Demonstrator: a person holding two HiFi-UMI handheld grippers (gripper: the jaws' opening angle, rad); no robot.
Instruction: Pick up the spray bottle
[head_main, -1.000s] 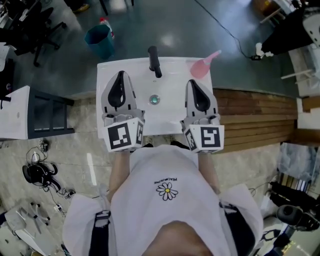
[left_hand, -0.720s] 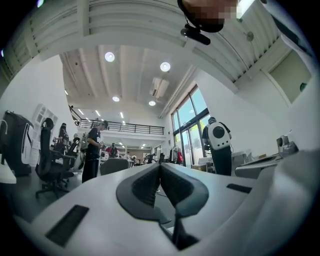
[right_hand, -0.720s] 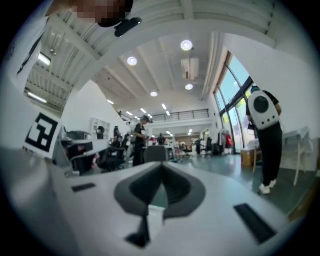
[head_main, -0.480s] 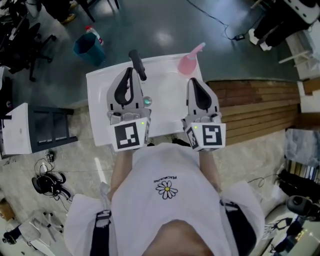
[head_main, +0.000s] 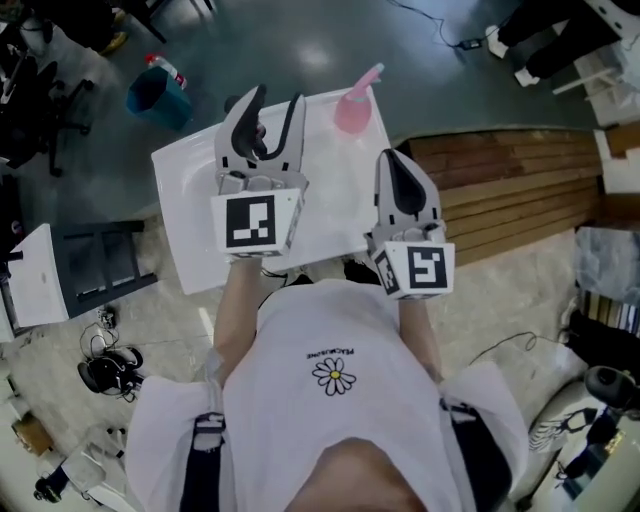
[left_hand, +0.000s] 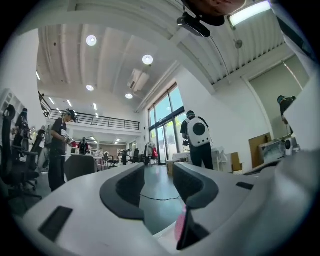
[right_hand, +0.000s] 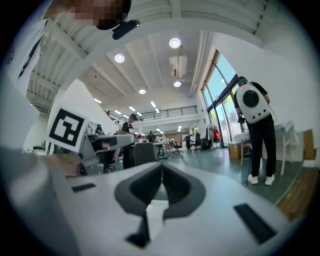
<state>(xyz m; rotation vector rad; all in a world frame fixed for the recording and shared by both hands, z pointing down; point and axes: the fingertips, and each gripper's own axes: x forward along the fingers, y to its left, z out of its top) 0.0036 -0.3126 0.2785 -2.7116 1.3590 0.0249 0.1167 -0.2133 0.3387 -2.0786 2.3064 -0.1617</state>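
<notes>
The pink spray bottle (head_main: 352, 108) stands at the far right corner of the white sink top (head_main: 190, 215), nozzle pointing up and right. My left gripper (head_main: 276, 100) reaches level over the sink's far side, just left of the bottle and apart from it; its jaws are opening with nothing between them. In the left gripper view, a pink sliver of the bottle (left_hand: 181, 226) shows below the right jaw of that gripper (left_hand: 159, 182). My right gripper (head_main: 398, 160) hovers at the sink's right edge, nearer to me than the bottle. It is shut and empty, as the right gripper view (right_hand: 161, 175) confirms.
A blue bin (head_main: 158, 95) stands on the floor beyond the sink's left corner. Wooden slats (head_main: 500, 190) lie to the right and a dark rack (head_main: 100, 265) to the left. People stand on the far floor (left_hand: 197, 140).
My left gripper has swung forward and rightward across the sink toward the bottle, and its jaws have parted. The right gripper has shifted only a little.
</notes>
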